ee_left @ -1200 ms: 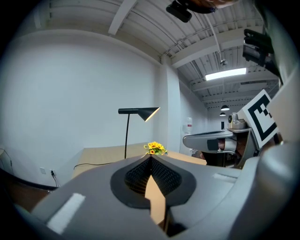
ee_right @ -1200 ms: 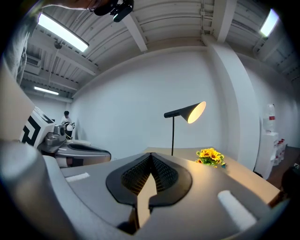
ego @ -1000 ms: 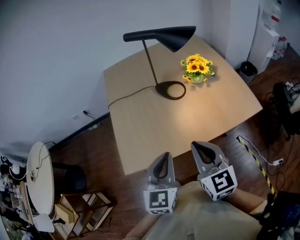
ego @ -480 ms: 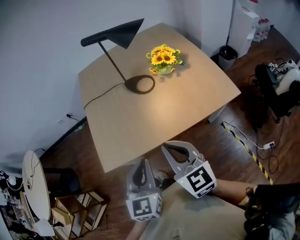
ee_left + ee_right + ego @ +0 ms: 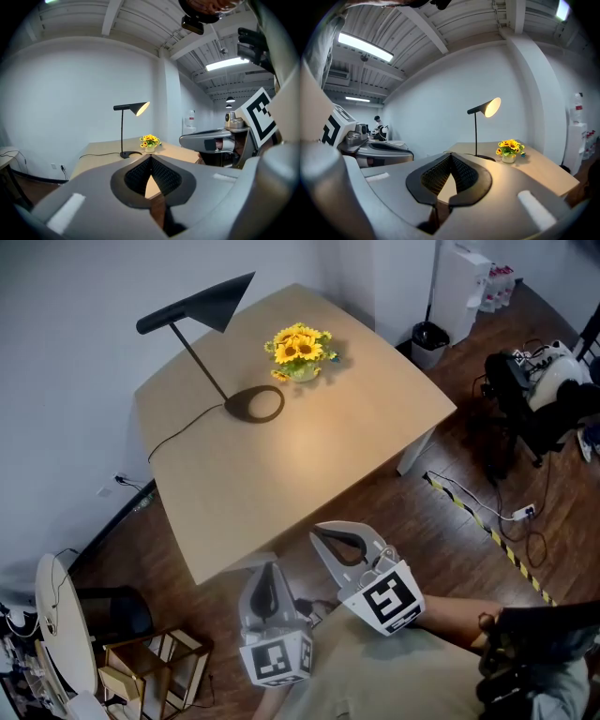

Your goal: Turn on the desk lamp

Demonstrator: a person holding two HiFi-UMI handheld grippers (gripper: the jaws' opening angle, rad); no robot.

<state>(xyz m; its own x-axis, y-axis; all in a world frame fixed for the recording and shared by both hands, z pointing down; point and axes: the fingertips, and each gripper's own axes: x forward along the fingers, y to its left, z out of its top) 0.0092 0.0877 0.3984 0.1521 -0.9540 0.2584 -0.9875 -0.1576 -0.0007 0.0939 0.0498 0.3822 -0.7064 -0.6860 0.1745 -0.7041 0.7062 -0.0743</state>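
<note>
Bare tabletop lying open in front of the lamp corner

The table (image 5: pixel 281 484) is standing bare across its near and right parts, leaving a wide lane in from the front edge, where the left gripper (image 5: pixel 267 573) and right gripper (image 5: pixel 323 535) are hovering with jaws pressed together. The desk lamp (image 5: pixel 202 357) is occupying the far left corner, the sunflower pot (image 5: pixel 300 343) is crowding just beside its base, and the cord (image 5: pixel 178 432) is trailing off the left edge.
</note>
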